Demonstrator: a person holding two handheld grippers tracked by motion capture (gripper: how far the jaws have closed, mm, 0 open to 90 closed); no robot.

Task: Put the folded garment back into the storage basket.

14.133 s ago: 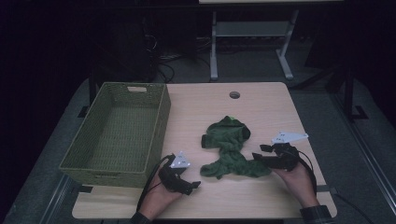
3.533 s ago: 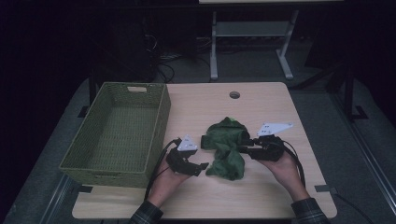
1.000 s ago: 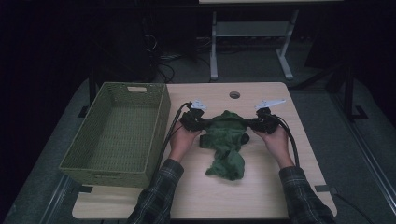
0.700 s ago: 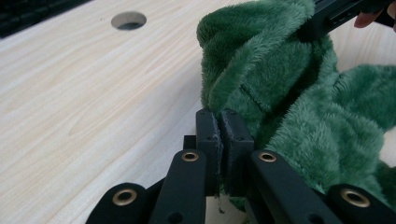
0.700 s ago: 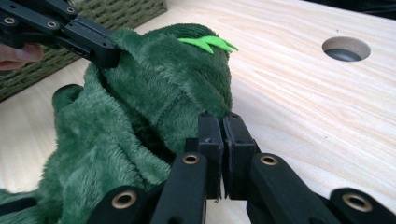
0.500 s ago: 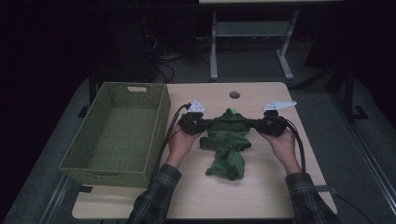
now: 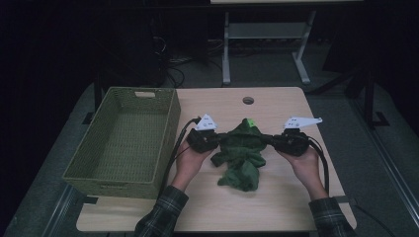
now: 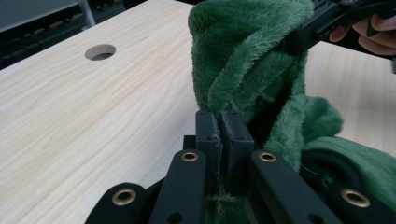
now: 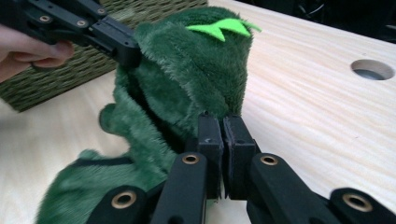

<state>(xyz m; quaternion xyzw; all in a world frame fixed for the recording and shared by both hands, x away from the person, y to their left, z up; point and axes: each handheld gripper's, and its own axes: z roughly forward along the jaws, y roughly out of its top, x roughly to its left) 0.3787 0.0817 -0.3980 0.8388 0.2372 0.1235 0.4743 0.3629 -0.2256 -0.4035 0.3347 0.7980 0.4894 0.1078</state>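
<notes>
A dark green fleece garment with a bright green zigzag patch hangs between the two grippers over the middle of the wooden table. My left gripper is shut on the garment's left upper edge. My right gripper is shut on its right upper edge. The top part is lifted and stretched between them; the lower part lies bunched on the table toward the person. In each gripper view the other gripper pinches the far side of the fleece.
A woven olive basket stands at the left of the table, close to the left hand. A round cable hole is in the tabletop at the back. Bare wood lies to the right and at the front.
Both grippers came from the near part of the table to its middle with the garment pinched, raised its upper edge, and drew slightly back toward the person over the last half second.
</notes>
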